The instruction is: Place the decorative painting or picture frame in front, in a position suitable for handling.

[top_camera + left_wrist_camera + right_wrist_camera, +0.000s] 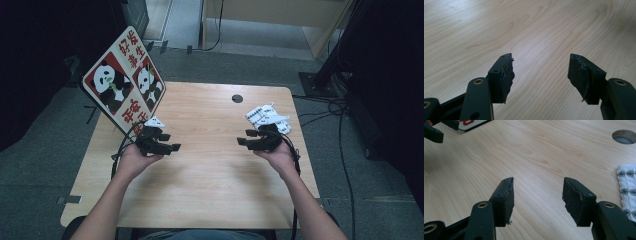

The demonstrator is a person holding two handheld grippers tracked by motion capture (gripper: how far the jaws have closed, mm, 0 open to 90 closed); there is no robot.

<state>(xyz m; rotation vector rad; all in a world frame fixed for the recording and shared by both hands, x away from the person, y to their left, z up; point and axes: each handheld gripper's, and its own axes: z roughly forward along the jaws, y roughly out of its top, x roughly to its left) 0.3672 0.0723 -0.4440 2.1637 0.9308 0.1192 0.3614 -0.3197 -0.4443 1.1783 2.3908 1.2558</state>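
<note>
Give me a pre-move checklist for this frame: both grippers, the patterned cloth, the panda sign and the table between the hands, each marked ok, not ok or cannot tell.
1. Left gripper jaws apart, nothing between them: ok.
2. Right gripper jaws apart, nothing between them: ok.
3. White patterned cloth lies on the table near the right gripper, ungripped: ok.
4. Panda sign stands tilted at the table's far left corner beside the left gripper; whether it is steady: cannot tell.
5. Wooden table bare between the two hands: ok.
6. Cables trailing from both grippers, free of snags: cannot tell.
</note>
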